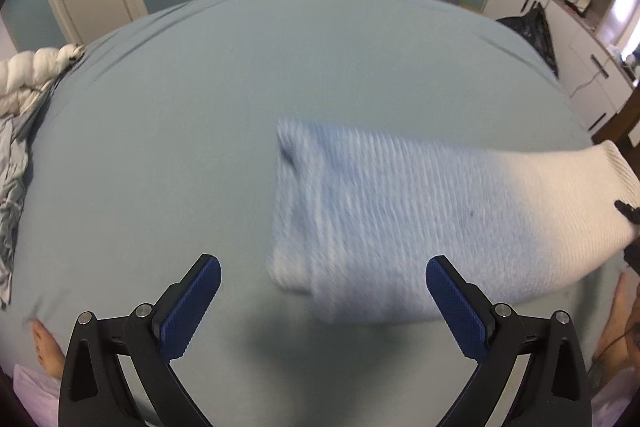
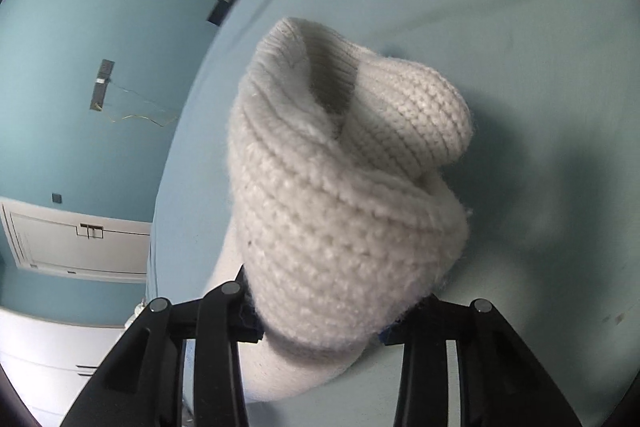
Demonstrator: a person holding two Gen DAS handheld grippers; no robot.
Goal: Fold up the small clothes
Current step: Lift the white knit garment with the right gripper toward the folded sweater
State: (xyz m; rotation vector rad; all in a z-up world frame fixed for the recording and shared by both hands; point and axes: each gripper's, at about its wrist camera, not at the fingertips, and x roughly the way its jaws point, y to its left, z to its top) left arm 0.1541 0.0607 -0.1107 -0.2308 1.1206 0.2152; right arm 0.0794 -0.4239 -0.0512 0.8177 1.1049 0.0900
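The bed [image 1: 200, 107], covered by a pale blue sheet, fills the area ahead of and below both tools. A white quilt [image 1: 28, 75] lies at the bed's edge, far to the left of the left tool.

The sock [image 1: 400, 227] is a knitted item, blue at the toe end and white at the cuff. It extends from just ahead of the left tool, between its fingers and to their right, across to the right tool. The picture is blurred there, so contact with the bed cannot be determined.

Left tool [image 1: 323, 301]: jaws apart, nothing between the blue pads [image 1: 188, 311].

Right tool [image 2: 320, 331]: jaws clamped on the white cuff end of the sock [image 2: 340, 187], which bunches directly ahead of the tool, above the bed [image 2: 500, 27].
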